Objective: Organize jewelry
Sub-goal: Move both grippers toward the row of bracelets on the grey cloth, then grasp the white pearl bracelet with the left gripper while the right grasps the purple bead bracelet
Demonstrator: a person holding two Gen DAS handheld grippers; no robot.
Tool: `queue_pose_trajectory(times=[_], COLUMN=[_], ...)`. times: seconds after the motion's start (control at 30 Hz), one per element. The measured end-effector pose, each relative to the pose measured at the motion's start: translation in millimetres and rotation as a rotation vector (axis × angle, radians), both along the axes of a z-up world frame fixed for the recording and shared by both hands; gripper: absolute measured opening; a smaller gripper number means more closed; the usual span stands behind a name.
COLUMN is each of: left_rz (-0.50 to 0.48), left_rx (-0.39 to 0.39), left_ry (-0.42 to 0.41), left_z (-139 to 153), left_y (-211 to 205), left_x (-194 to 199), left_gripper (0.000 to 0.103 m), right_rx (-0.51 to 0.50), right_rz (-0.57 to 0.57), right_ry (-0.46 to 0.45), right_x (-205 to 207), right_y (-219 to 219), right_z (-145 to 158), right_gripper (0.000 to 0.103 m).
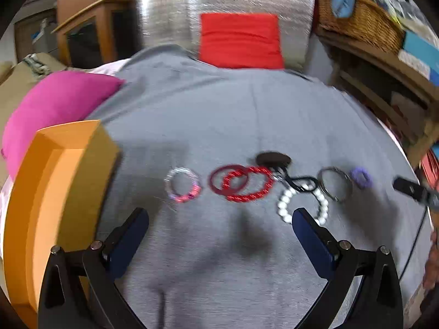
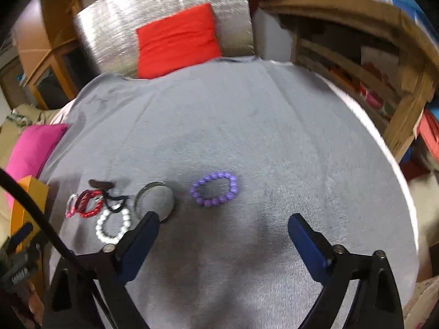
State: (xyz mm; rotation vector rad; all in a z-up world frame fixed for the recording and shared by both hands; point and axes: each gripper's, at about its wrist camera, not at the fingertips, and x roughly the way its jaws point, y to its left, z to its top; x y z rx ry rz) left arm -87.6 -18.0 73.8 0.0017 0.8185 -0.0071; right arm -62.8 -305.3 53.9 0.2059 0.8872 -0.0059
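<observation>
A row of jewelry lies on the grey cloth [image 1: 219,115]: a clear-and-pink bangle [image 1: 183,184], two overlapping red bangles [image 1: 241,183], a black cord pendant [image 1: 274,159], a white bead bracelet [image 1: 301,205], a metal bangle [image 1: 336,183] and a purple bead bracelet [image 2: 214,189]. An open orange box [image 1: 60,192] stands at the left. My left gripper [image 1: 219,216] is open and empty, just short of the red bangles. My right gripper [image 2: 223,224] is open and empty, just short of the purple bracelet.
A pink cushion [image 1: 55,107] lies behind the orange box. A red cushion [image 1: 240,41] leans on a silver pad at the far edge. A wicker basket [image 1: 359,19] and wooden shelves [image 2: 356,63] stand at the right.
</observation>
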Motion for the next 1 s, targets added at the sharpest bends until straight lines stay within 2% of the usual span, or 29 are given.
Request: queue_pose_trajectory(times=[0.2,0.27,0.4,0.47,0.57,0.63,0.7,0.77,0.83,0.9,1.0], left_rz=[-0.079,-0.081,-0.103,-0.124,-0.149,-0.152,-0.160,-0.160,-0.159,-0.162,-0.172], left_rx=[0.070,0.056,0.041,0.025,-0.024,-0.050,-0.077,-0.073,-0.073,-0.073,-0.084], left_ry=[0.076,0.095,0.116,0.133,0.155,0.171,0.175,0.156,0.143,0.120,0.103], left_z=[-16.0,-22.5,-30.9,-36.9,-44.3,-48.5,-52.3,-52.1,-51.7,-51.5,-52.9], left_y=[-30.0,-33.2,-43.4,-50.8,-58.0,-60.9,-63.2,-65.7,-67.1,-67.6,-65.6], left_x=[14.4,20.0,29.4,36.3,43.2,47.3,50.2,51.2,51.2,49.8,48.5], left_gripper=[0.103,0.103,0.103,0.103,0.103,0.100,0.088,0.084,0.073,0.047,0.026], right_rx=[0.029,0.023,0.048,0.002,-0.014,-0.029,-0.040,-0.037,-0.032,-0.028,0.002], right_rz=[-0.019,-0.014,-0.030,-0.032,-0.038,-0.040,-0.037,-0.033,-0.026,-0.021,-0.013], right_ry=[0.054,0.073,0.094,0.073,0.060,0.053,0.046,0.038,0.032,0.025,0.027], right_x=[20.6,29.7,42.0,45.6,47.9,47.2,45.9,43.9,42.4,40.6,36.1], right_y=[-5.7,-3.5,-1.1,3.3,4.9,4.9,4.8,2.0,-1.3,-4.5,-11.3], right_z=[-25.8,-34.4,-45.7,-47.3,-50.0,-51.0,-50.7,-50.7,-50.7,-50.4,-49.2], right_gripper=[0.079,0.070,0.061,0.049,0.034,0.030,0.022,0.017,0.015,0.013,0.013])
